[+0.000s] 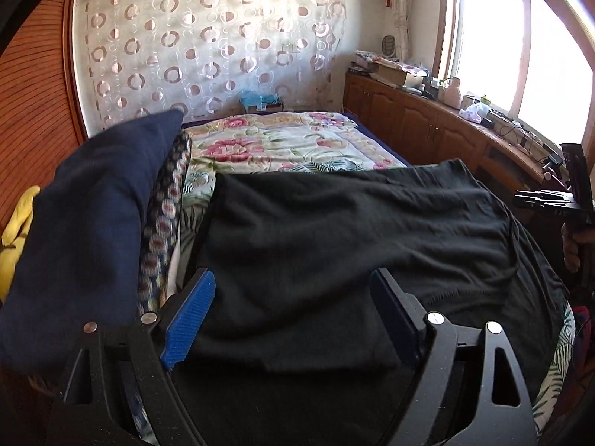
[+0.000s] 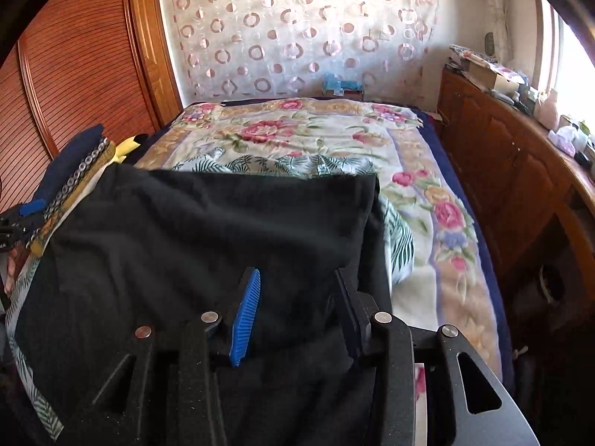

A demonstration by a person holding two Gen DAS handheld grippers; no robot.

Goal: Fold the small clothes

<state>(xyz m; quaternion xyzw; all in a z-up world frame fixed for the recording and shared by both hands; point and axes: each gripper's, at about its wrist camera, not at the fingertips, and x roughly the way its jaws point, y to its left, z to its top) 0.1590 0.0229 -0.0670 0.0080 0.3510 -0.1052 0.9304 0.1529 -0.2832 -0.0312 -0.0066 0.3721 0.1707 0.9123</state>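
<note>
A black garment [image 1: 334, 230] lies spread over the near end of the bed; it also shows in the right wrist view [image 2: 193, 230]. My left gripper [image 1: 293, 286] is open, its blue pads wide apart just above the garment's near left part. My right gripper [image 2: 297, 290] is open, jaws a hand's width apart over the garment's near right part. Neither holds cloth. The right gripper also shows at the far right of the left wrist view [image 1: 550, 200].
A stack of folded clothes, navy [image 1: 85, 215] on top with patterned and yellow [image 1: 15, 230] pieces, sits at the left. A floral blanket [image 2: 305, 137] covers the bed. A wooden cabinet [image 2: 502, 156] with clutter runs along the right; a slatted wardrobe [image 2: 74, 67] stands left.
</note>
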